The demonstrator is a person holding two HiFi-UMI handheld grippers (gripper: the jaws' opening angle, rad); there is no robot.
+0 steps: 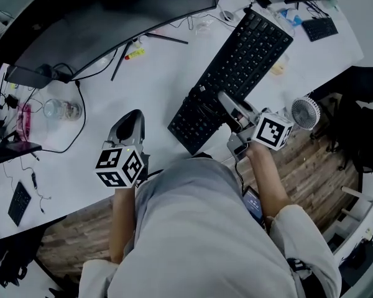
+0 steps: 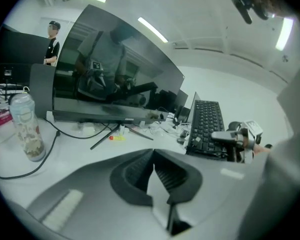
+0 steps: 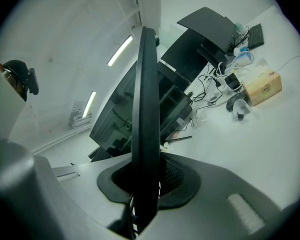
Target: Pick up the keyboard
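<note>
R gripper [image 1: 227, 104]: clenched on the near short end of the keyboard [image 1: 248, 48]. In the right gripper view the kbd [image 3: 143, 109] sits edge-on between the pads, both jaws pressed to it.
L gripper [image 1: 132, 120]: jaws together, nothing between them [image 2: 153, 156]. It hangs over bare white desk [image 1: 155, 85], left of the kbd and well apart from it.
Keyboard: black, full-size, runs diag. from the R gripper up toward the far right of the desk. In the left gripper view [image 2: 206, 126] the key face is tipped toward the cam, w/ the R gripper [image 2: 229, 136] at its near end. Can't tell if the far end is clear of the desk.
Desk: white, cluttered w/ cables along the back.
Curved monitor [image 1: 105, 23]: dark screen, far left. Its stand legs rest on the desk between the L gripper and the kbd's far end.
Jar [image 1: 62, 109]: clear, on the left of the desk, near a black cable; upright in the left gripper view [image 2: 26, 126].
Desk fan [image 1: 306, 112]: small, white, just right of the R gripper's marker cube, at the desk edge.
Person: grey sleeves, one forearm behind each gripper.
</note>
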